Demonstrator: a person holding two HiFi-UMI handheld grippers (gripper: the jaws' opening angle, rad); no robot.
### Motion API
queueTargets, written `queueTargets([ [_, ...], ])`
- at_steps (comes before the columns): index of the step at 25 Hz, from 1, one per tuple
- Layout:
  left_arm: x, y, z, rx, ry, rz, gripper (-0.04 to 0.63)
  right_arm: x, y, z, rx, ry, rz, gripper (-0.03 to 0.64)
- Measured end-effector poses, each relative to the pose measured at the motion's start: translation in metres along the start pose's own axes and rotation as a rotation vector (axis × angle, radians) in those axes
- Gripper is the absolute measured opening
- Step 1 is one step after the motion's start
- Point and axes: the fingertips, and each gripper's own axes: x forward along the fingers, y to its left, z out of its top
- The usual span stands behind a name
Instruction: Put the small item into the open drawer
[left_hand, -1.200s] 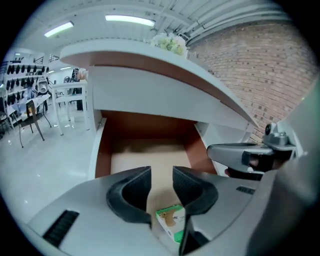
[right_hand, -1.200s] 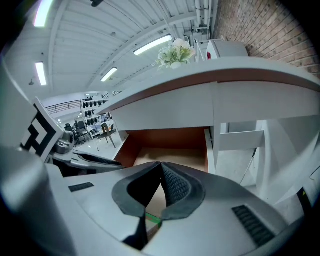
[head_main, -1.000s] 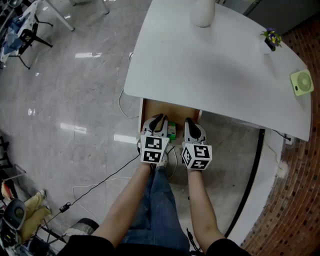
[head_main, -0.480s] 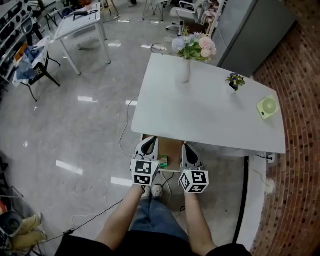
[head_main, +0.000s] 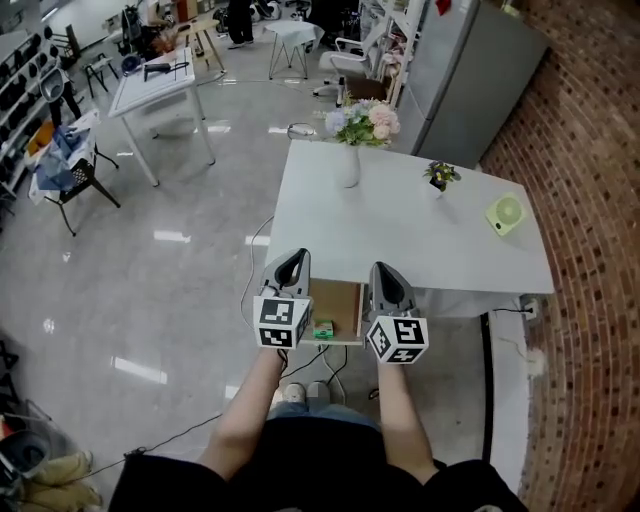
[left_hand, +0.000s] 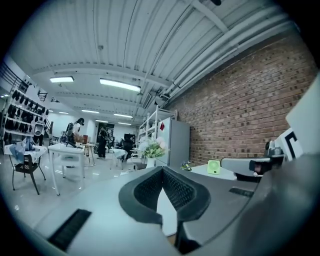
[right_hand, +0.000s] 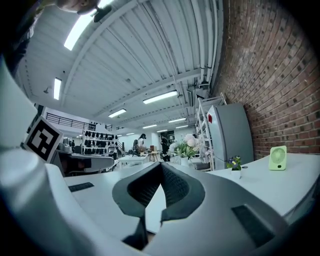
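Observation:
A small green item lies in the open wooden drawer under the near edge of the white table. My left gripper hangs above the drawer's left side, shut and empty. My right gripper hangs above the drawer's right side, also shut with nothing in it. In the left gripper view the left gripper has its ribbed pads touching at the tips. The right gripper view shows the right gripper the same way. Both point level across the table top.
On the table stand a vase of flowers, a small potted plant and a green fan. A brick wall runs along the right, with a grey fridge behind. Cables trail on the floor at left.
Both grippers have drawn back and up from the drawer, and the head view has lifted to take in the whole table. The green item stays in the drawer.

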Motion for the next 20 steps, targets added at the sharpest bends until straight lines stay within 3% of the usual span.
queueTargets([
  [5,-0.010,-0.006,0.012,0.028,-0.021,-0.016,0.021,-0.008,0.006,0.020,-0.029,-0.031,0.003,0.000],
  [20,-0.019,-0.014,0.007,0.059,-0.015,-0.032,0.021,-0.020,0.002,0.014,-0.045,-0.020,-0.022,-0.002],
])
